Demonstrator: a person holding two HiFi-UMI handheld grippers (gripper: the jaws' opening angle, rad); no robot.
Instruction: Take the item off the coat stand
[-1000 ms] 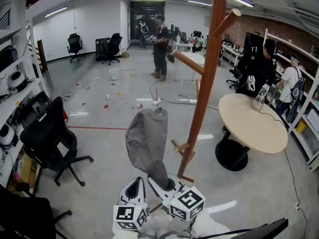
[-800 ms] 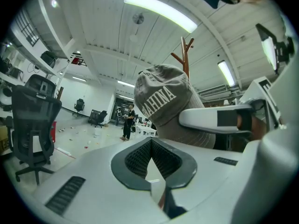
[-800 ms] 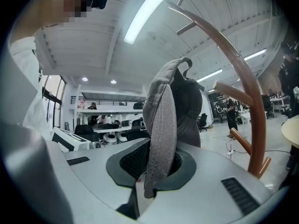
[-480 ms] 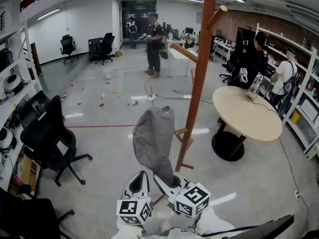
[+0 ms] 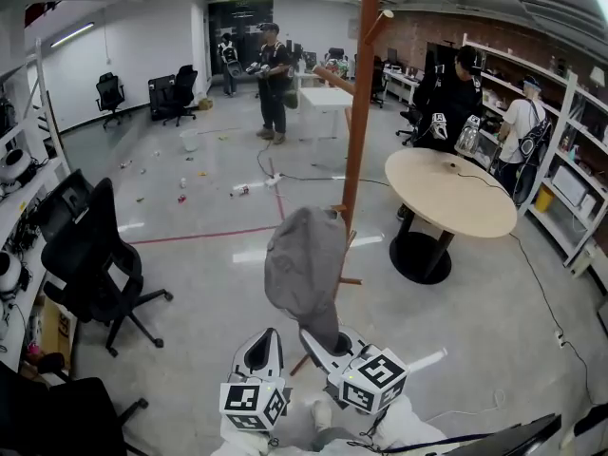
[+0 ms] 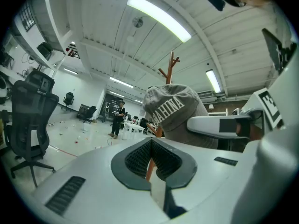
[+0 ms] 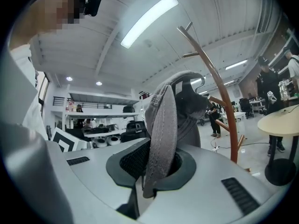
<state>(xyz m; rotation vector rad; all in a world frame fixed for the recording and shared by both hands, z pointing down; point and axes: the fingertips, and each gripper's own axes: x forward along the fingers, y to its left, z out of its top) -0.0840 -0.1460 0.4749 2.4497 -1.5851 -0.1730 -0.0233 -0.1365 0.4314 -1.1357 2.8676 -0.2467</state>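
Observation:
A grey cap (image 5: 304,269) with white lettering hangs in the air in front of the brown wooden coat stand (image 5: 357,112), clear of its pegs. My right gripper (image 5: 323,335) is shut on the cap's brim, which runs down between the jaws (image 7: 156,139). My left gripper (image 5: 258,354) sits beside it on the left, shut with nothing between its jaws. From the left gripper view the cap (image 6: 173,108) shows above the right gripper (image 6: 219,125), with the stand's top (image 6: 172,64) behind it.
A round beige table (image 5: 456,198) stands right of the stand. A black office chair (image 5: 90,255) is at the left. People stand at the back (image 5: 273,79) and by the shelves at the right (image 5: 456,88). Litter lies on the floor (image 5: 180,198).
The cap, still in my right gripper, has shifted right and slightly up and now overlaps the stand's lower pole. The head view has swung, so the stand sits further left.

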